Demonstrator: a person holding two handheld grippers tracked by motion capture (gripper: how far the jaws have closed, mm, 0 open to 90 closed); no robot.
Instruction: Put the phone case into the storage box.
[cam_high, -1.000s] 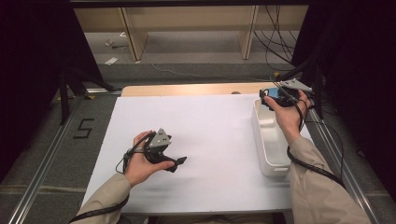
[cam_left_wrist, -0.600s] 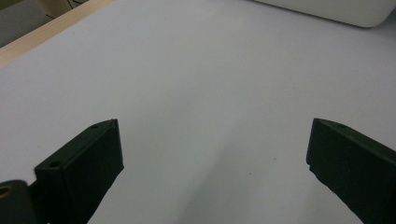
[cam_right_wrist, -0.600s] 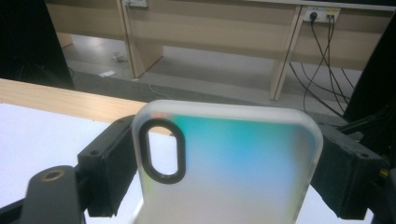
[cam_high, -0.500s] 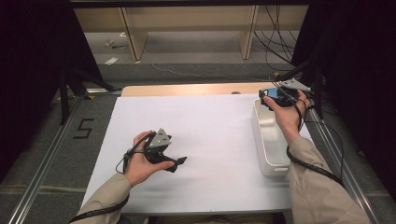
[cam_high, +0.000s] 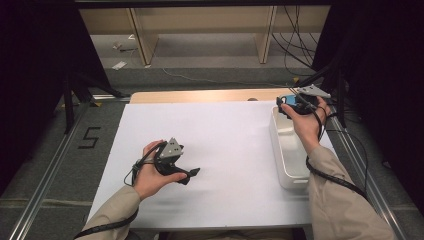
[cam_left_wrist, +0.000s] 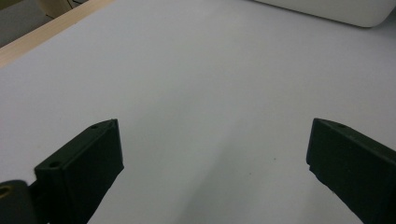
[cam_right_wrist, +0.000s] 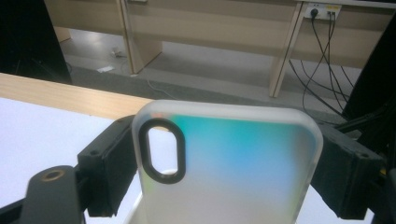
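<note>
Frosted, translucent plastic with a teal-to-blue sheen makes up the phone case (cam_right_wrist: 229, 168), which stands upright between the jaws of the right gripper (cam_high: 295, 107). Both black jaws press on its long side edges, so the gripper is clamped on the case across its width. A black-rimmed oval camera cutout sits near the case's upper left corner in the right gripper view. In the high view the case is held above the far end of the white tub (cam_high: 289, 160), which lies along the right edge of the white table sheet (cam_high: 225, 145). Beyond the sheet's far edge runs a strip of bare wood (cam_high: 200, 96), then grey floor and wooden furniture legs.

Well apart, at the near left of the sheet, the left gripper (cam_high: 192, 172) rests low over the surface with its jaws wide apart and nothing between them. Between the two grippers the sheet offers broad open room; the tub's rounded corner (cam_left_wrist: 369, 16) appears at the top of the left gripper view.
</note>
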